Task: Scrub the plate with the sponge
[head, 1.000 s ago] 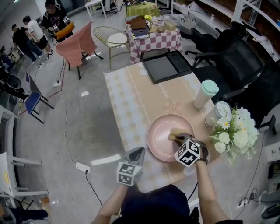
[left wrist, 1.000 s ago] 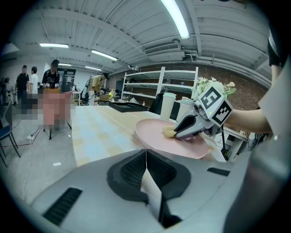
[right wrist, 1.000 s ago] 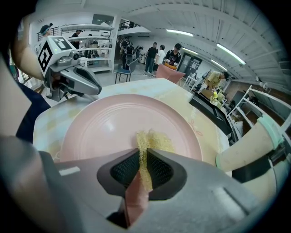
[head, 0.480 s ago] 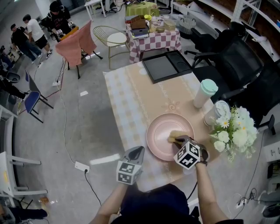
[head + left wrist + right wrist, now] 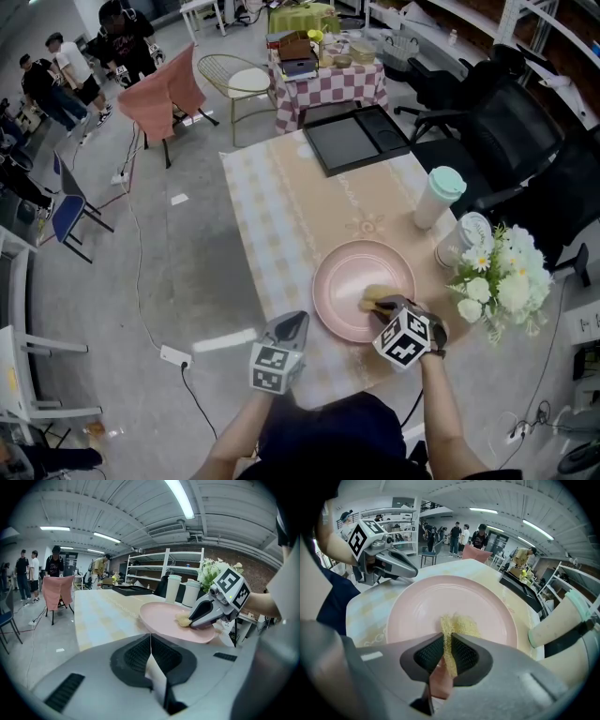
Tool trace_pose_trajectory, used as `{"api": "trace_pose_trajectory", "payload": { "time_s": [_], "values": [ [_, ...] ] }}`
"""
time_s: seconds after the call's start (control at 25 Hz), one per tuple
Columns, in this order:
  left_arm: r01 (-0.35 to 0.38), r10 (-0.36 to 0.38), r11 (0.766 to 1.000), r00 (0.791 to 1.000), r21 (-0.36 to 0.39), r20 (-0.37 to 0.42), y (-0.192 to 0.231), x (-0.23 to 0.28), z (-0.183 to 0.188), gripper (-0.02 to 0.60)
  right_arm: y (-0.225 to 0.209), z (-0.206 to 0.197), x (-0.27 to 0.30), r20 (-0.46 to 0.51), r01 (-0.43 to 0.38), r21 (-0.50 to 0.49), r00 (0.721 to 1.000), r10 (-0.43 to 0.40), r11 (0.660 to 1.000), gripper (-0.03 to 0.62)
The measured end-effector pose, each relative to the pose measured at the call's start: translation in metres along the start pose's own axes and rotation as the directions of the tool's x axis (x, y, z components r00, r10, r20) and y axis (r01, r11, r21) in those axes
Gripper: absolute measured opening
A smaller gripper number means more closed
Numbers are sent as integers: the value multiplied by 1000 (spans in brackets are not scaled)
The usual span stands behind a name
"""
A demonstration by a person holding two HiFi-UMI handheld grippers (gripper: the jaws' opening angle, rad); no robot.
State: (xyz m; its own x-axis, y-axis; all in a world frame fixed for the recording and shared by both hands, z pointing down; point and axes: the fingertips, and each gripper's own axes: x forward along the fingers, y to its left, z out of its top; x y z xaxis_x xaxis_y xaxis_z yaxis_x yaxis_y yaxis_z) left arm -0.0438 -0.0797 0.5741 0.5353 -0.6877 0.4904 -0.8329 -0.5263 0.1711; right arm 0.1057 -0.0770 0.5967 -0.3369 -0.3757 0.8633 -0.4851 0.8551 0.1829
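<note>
Since a second ago my right claw [image 5: 382,303] has drawn the sponge [image 5: 372,298] a little way across the plate [image 5: 345,267], toward the rim on the person's side. In the right gripper view the jaws are clamped on the yellow sponge: it is squeezed thin between the ribbed pads and fans out in front of them, pressed onto the plate's surface. From the head view the sponge sits in the near right part of the pink plate, inside the rim. The plate lies flat on the bench [image 5: 281,216], close to the edge nearest the person.

My left claw [image 5: 298,322] has its jaws together with nothing between them. It is held off the plate, to its left, by the near edge of the bench, tips pointing toward the plate. I cannot tell whether it touches the cloth.

Right of the plate stands a white cup [image 5: 439,199] with a green lid, and a second lidded container [image 5: 461,240] just beside it. White flowers [image 5: 503,277] crowd the bench's right edge, near my right claw. A black tray [image 5: 356,141] lies at the far end.
</note>
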Motion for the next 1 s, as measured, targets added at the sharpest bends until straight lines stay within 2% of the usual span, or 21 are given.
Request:
{"api": "trace_pose_trajectory", "payload": {
  "time_s": [0.76, 1.0],
  "values": [
    [-9, 9, 1000, 1000, 2, 7, 1, -2, 1, 12, 21, -9, -10, -29, -26, -8, 999, 25, 1000, 51],
    [-12, 12, 1000, 1000, 3, 7, 1, -2, 1, 12, 26, -10, -13, -48, -58, -21, 997, 56, 998, 51]
  ]
}}
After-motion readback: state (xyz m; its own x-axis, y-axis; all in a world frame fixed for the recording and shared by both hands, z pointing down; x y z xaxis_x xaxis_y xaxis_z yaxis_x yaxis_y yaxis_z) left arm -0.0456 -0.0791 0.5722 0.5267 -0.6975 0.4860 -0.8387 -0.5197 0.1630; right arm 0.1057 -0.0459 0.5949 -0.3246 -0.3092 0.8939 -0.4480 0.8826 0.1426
